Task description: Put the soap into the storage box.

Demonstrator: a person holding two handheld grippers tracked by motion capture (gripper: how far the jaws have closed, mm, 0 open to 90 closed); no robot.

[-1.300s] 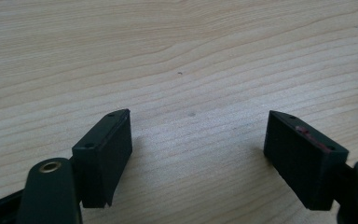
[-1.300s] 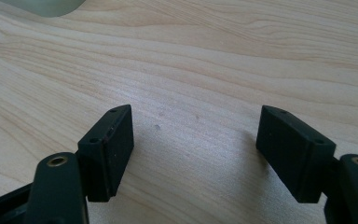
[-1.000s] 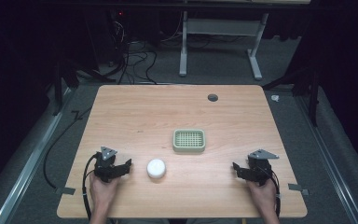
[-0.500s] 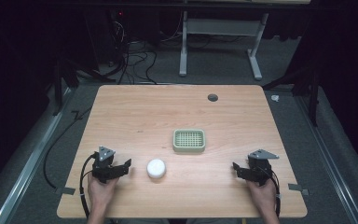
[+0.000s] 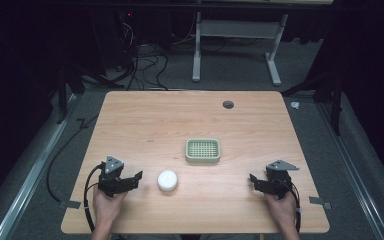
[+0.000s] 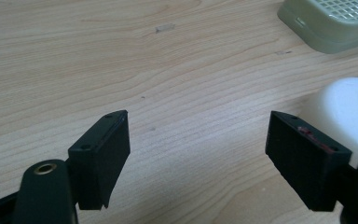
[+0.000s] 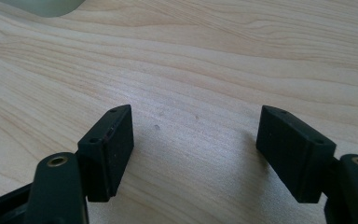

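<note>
Both grippers' fingers spread, gripping nothing: left gripper (image 6: 198,156) beside white puck (image 6: 349,112); right gripper (image 7: 196,154) over bare table (image 7: 205,60).

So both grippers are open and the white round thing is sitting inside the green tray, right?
Not quite. Both the left gripper and the right gripper are open, but the high view shows the white round object on the bare table, apart from the green tray.
</note>
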